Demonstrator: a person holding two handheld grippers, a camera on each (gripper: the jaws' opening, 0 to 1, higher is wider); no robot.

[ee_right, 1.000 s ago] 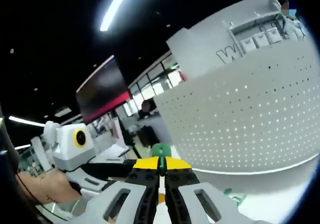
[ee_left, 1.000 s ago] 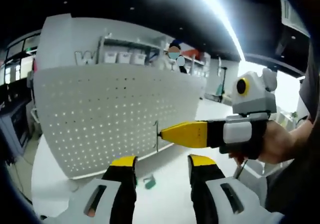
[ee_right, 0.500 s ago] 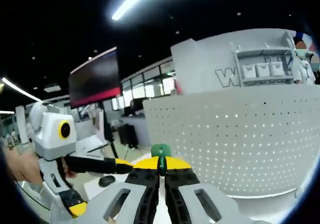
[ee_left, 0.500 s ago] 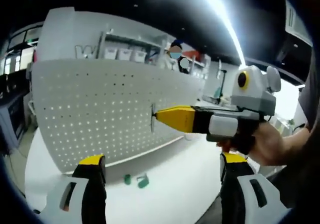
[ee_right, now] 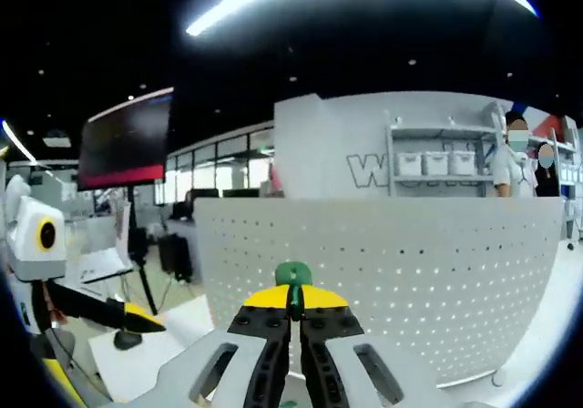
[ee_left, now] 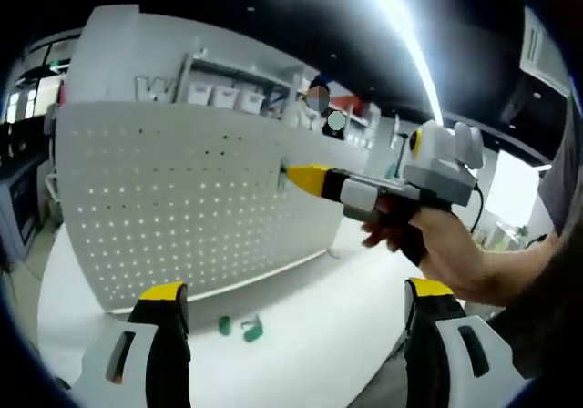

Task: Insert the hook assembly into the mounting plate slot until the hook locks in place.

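A white perforated mounting plate [ee_left: 182, 198] stands upright on the white table [ee_left: 319, 335]. My right gripper [ee_right: 293, 303] is shut on a hook assembly with a green head [ee_right: 293, 275] and faces the plate [ee_right: 410, 262] head-on. In the left gripper view, that right gripper [ee_left: 308, 178] comes in from the right in a person's hand, its yellow tip at the plate's face. The thin hook [ee_left: 282, 173] shows right at the holes. My left gripper [ee_left: 296, 291] hangs wide open below, holding nothing. One of its yellow-tipped fingers [ee_right: 137, 316] shows at the left of the right gripper view.
Two loose green hooks [ee_left: 244, 328] lie on the table in front of the plate's lower edge. Behind the plate are shelves with white bins [ee_left: 223, 98] and people standing. A dark screen on a stand [ee_right: 123, 144] is to the left.
My left gripper's jaws opened wide. The right gripper moved up and toward the plate with the hook, and its view swung round to face the plate squarely.
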